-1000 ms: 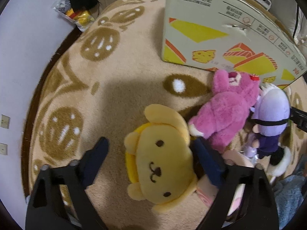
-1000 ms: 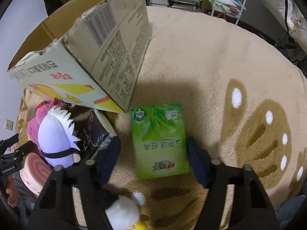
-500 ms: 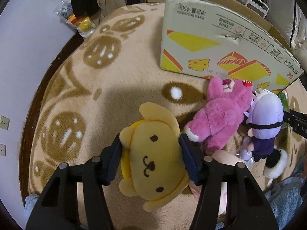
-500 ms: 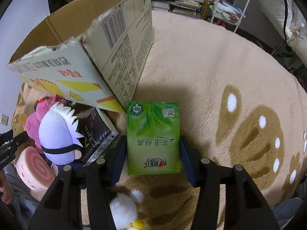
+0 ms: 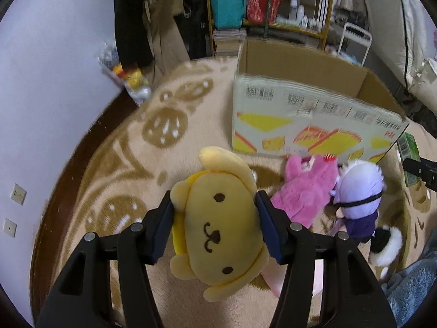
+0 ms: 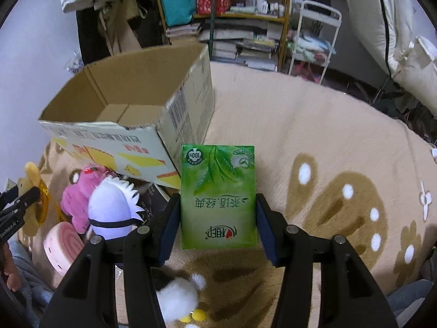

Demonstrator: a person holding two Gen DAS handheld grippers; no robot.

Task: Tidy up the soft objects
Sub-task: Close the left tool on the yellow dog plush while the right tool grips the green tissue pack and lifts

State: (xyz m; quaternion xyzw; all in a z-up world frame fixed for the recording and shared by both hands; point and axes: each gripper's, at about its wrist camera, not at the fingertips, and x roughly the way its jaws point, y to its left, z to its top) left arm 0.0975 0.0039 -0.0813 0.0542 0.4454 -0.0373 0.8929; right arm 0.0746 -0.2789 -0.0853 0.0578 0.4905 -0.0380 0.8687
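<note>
My left gripper (image 5: 214,225) is shut on a yellow dog plush (image 5: 218,229) and holds it above the rug. My right gripper (image 6: 218,225) is shut on a green tissue pack (image 6: 218,196) and holds it lifted off the rug. An open cardboard box (image 5: 303,109) stands behind; it also shows in the right wrist view (image 6: 131,109), and its floor looks bare. A pink bear plush (image 5: 303,188) and a white-haired doll in dark purple clothes (image 5: 357,202) lie on the rug before the box.
A beige paw-print rug (image 6: 314,142) covers the floor. A pink roll-cake plush (image 6: 64,246), a dark book (image 6: 151,205) and a white fluffy toy (image 6: 177,298) lie near the doll. Shelves (image 6: 232,13), a white rack (image 6: 314,41) and hanging clothes (image 5: 136,27) stand behind the box.
Both grippers have closed on their objects and lifted them. The yellow plush and the tissue pack have risen off the rug, and both views now tilt up toward the box opening.
</note>
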